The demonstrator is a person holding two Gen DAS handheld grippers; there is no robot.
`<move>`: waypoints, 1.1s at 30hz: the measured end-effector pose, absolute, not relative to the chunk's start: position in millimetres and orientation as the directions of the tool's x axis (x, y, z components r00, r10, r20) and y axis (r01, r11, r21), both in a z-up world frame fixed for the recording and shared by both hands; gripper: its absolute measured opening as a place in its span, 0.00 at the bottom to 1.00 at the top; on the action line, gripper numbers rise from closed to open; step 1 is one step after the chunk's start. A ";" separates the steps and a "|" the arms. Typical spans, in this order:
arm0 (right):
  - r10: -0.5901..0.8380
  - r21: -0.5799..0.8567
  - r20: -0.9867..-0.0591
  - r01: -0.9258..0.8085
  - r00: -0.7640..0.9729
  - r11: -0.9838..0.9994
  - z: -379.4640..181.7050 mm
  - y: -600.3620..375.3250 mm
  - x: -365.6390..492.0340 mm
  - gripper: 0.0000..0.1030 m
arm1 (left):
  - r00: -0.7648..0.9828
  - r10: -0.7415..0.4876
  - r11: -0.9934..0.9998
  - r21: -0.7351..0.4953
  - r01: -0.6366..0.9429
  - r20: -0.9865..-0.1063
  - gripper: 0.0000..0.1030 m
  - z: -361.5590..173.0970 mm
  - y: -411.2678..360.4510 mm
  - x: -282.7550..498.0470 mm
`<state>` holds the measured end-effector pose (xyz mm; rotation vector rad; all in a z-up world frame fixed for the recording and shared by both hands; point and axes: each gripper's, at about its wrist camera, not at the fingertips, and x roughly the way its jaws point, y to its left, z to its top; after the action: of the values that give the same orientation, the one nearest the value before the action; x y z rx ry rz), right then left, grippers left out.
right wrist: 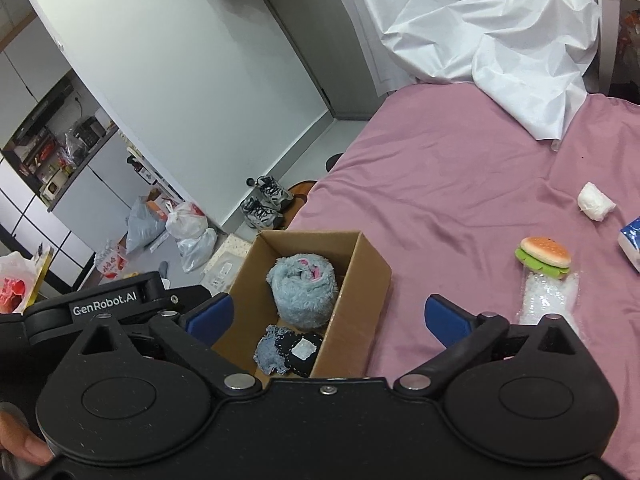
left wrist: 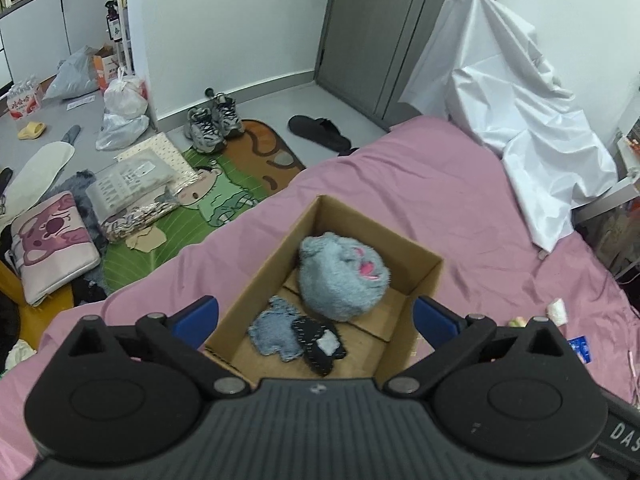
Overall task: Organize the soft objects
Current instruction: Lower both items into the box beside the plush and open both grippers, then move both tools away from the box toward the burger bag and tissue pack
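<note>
An open cardboard box (left wrist: pixel 424 280) (right wrist: pixel 370 264) stands on the pink bed sheet. Inside lie a fluffy grey-blue plush (left wrist: pixel 340 278) (right wrist: pixel 302 290), a small blue denim piece (left wrist: pixel 272 332) (right wrist: pixel 269 354) and a black stitched piece with a white patch (left wrist: pixel 320 344) (right wrist: pixel 302 354). My left gripper (left wrist: pixel 316 320) is open and empty, its blue pads either side of the box's near end. My right gripper (right wrist: pixel 328 316) is open and empty above the box's near right wall. A burger toy (right wrist: pixel 545 257), a clear bubble-wrap packet (right wrist: pixel 550 300) and a white wad (right wrist: pixel 595 201) (left wrist: pixel 558 310) lie on the sheet to the right.
A white plastic sheet (left wrist: pixel 516 92) (right wrist: pixel 492 40) drapes over the bed's far side. A blue-and-white pack (right wrist: pixel 632 240) lies at the right edge. The floor on the left holds sneakers (left wrist: pixel 214 122), a black slipper (left wrist: pixel 320 132), bags, a cartoon mat and cushions. The left gripper's body (right wrist: pixel 104 304) is beside the box.
</note>
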<state>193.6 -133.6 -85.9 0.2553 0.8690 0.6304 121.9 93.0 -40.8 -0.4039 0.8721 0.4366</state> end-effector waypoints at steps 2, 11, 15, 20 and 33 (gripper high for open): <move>0.612 0.461 -0.627 -0.404 0.482 0.790 -84.5 -138.8 192.9 1.00 | 0.577 0.201 0.846 -0.157 -0.510 -0.791 1.00 -37.4 86.1 122.7; 0.597 0.462 -0.609 -0.378 0.522 0.802 -73.7 -169.6 192.0 1.00 | 0.596 0.179 0.873 -0.152 -0.462 -0.783 1.00 -29.4 57.6 123.9; 0.579 0.465 -0.619 -0.347 0.530 0.814 -77.1 -186.0 196.2 1.00 | 0.595 0.181 0.875 -0.147 -0.461 -0.783 1.00 -30.1 47.2 125.0; 0.565 0.466 -0.629 -0.323 0.534 0.824 -78.1 -205.1 200.8 1.00 | 0.580 0.181 0.882 -0.129 -0.452 -0.794 1.00 -32.9 33.4 130.2; 0.512 0.446 -0.635 -0.267 0.578 0.854 -82.5 -245.9 213.7 1.00 | 0.579 0.144 0.912 -0.119 -0.392 -0.802 1.00 -40.5 -13.7 150.6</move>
<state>213.7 -245.9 -82.5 0.3184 0.8389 0.4647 150.6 -13.7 -40.5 -0.2984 0.9023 0.3189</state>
